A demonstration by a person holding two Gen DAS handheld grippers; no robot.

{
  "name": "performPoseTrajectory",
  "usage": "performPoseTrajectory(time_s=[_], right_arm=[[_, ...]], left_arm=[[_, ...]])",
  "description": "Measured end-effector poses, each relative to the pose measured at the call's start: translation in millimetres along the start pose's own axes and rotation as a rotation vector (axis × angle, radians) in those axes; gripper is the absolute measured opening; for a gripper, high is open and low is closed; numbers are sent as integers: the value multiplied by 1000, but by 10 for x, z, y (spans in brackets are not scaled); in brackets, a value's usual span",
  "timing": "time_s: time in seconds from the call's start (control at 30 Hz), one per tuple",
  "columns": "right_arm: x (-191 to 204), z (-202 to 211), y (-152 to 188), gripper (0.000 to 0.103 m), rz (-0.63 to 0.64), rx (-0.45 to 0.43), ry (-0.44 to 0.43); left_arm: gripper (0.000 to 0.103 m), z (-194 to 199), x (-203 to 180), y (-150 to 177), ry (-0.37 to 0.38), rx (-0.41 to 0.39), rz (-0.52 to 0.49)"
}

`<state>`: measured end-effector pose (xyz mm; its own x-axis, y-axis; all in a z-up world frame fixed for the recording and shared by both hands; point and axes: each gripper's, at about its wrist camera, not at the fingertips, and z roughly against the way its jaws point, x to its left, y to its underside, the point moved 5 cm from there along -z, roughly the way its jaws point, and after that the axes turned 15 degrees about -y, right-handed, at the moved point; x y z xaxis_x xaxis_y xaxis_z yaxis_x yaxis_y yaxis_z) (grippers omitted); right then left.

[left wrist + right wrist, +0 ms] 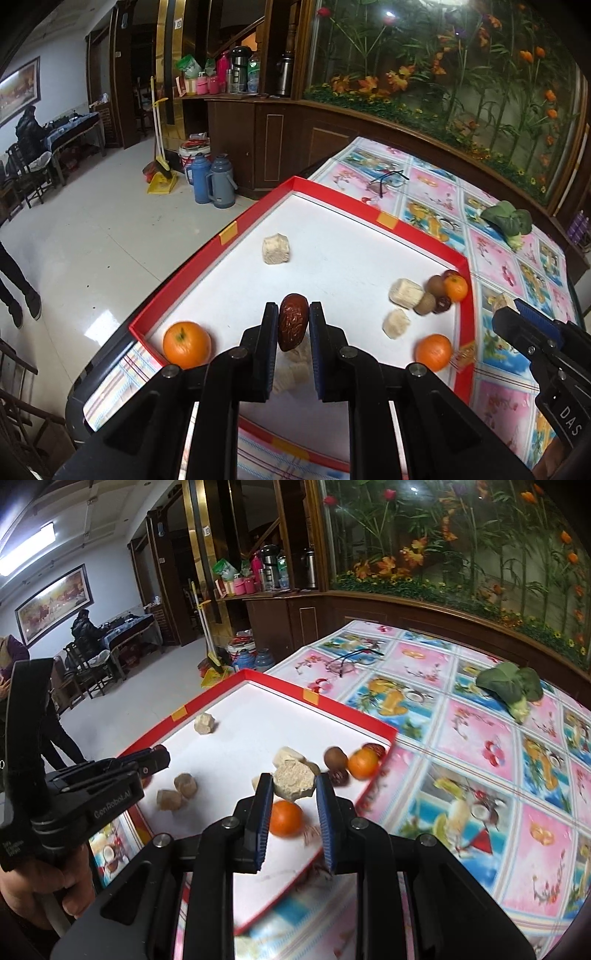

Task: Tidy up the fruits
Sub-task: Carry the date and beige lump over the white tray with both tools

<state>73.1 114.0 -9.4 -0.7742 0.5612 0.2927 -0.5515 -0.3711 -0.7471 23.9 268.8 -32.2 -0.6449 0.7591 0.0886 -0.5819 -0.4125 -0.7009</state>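
A red-rimmed white tray (pixel 421 242) lies on a floral tablecloth. My left gripper (pixel 293 314) is shut on a dark red date (pixel 293 325) above the tray's near side. An orange (pixel 186 344) sits in the near left corner and another orange (pixel 433 352) near the right rim. A cluster of kiwis (pixel 436 285), dates and an orange (pixel 455 288) sits in the right corner, with beige cakes (pixel 405 292) beside it. My right gripper (pixel 295 786) is shut on a beige cake (pixel 294 783) above the tray (pixel 332 705); an orange (pixel 285 818) lies below it.
A leafy green vegetable (pixel 508 220) and a pair of glasses (pixel 388 179) lie on the tablecloth beyond the tray. A single beige cake (pixel 276 249) sits at the tray's far left. The table edge drops to the floor on the left. Thermos flasks (pixel 216 179) stand on the floor.
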Motion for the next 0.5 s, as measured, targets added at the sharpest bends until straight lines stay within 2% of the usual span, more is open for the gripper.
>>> performPoseTrajectory(time_s=[0.5], right_arm=[[-146, -519, -317, 26, -9, 55, -21]], left_arm=[[14, -252, 91, -164, -54, 28, 12]])
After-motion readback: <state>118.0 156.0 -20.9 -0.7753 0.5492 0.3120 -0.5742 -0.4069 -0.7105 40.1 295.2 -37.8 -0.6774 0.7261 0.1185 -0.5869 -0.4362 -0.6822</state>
